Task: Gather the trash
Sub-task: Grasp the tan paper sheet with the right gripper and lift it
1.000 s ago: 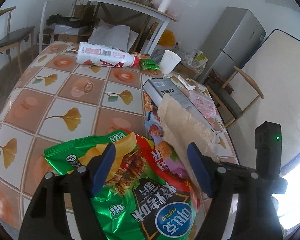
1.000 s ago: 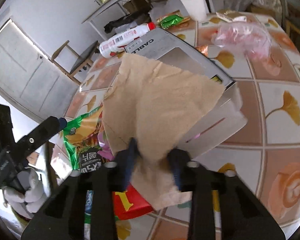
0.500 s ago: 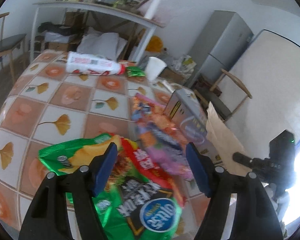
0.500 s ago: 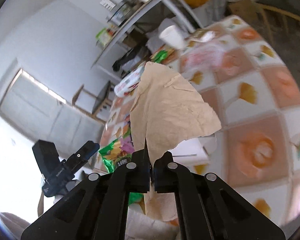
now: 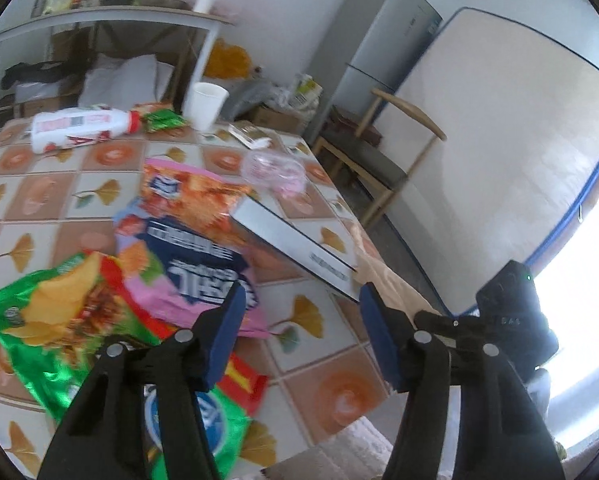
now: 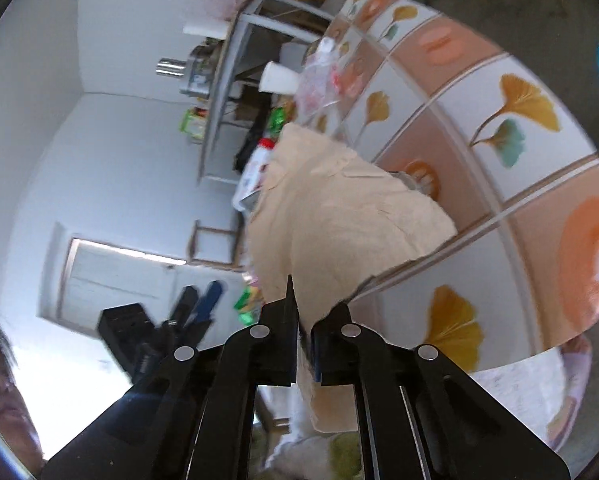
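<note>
My right gripper [image 6: 311, 312] is shut on a crumpled brown paper [image 6: 339, 208] and holds it in the air past the table's edge. Its jaws are opening slightly, but the paper is still pinched. The right wrist view is rolled sideways. From the left wrist the same brown paper [image 5: 383, 276] shows beside a grey box [image 5: 295, 240]. My left gripper [image 5: 301, 300] hangs over the tiled tablecloth [image 5: 307, 364], jaws closing with nothing between them. To its left lie a green chip bag [image 5: 59, 320], a pink and blue snack bag [image 5: 195, 272] and an orange snack bag [image 5: 191, 196].
At the table's far end lie a white bottle [image 5: 79, 132], a small green wrapper [image 5: 163, 120], a paper cup [image 5: 207, 104] and a clear plastic bag [image 5: 275, 168]. A wooden chair [image 5: 379, 152], a fridge [image 5: 371, 40] and a leaning mattress [image 5: 499, 140] stand to the right.
The right gripper closed on the brown paper, lifted it off the box and carried it right past the table edge while rolling. The left gripper swung right and its jaws narrowed.
</note>
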A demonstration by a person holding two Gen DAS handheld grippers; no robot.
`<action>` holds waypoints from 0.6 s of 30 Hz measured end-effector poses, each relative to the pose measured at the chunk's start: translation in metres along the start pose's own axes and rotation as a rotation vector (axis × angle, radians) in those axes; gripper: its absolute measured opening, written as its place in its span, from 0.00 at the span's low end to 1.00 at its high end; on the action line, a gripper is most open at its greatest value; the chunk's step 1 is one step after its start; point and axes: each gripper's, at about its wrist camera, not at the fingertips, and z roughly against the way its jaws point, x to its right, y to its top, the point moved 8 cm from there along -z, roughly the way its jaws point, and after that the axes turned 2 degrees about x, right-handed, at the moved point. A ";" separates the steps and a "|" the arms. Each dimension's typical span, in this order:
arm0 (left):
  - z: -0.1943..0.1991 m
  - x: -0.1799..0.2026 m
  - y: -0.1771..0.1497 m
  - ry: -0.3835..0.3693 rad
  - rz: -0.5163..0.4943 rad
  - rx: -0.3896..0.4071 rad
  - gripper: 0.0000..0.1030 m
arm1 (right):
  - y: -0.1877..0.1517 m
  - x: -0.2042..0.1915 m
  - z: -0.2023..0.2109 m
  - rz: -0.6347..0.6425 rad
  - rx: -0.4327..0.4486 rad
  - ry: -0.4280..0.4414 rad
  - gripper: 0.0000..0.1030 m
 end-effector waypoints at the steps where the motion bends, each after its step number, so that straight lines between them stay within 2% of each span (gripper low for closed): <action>1: -0.002 0.002 -0.001 -0.003 -0.004 -0.006 0.56 | -0.002 -0.005 -0.003 -0.008 -0.024 0.048 0.07; 8: -0.015 0.005 -0.004 0.005 -0.001 -0.036 0.56 | 0.006 -0.026 -0.005 -0.013 -0.056 0.229 0.07; 9: -0.016 0.004 -0.004 0.006 0.003 -0.039 0.56 | 0.008 -0.025 -0.004 -0.018 -0.046 0.226 0.07; 14: -0.021 0.002 -0.003 0.010 0.010 -0.044 0.56 | 0.017 -0.006 0.005 -0.025 0.030 0.118 0.07; 18: -0.026 0.004 -0.006 -0.001 0.009 -0.059 0.56 | 0.015 0.009 0.017 0.003 0.089 -0.013 0.07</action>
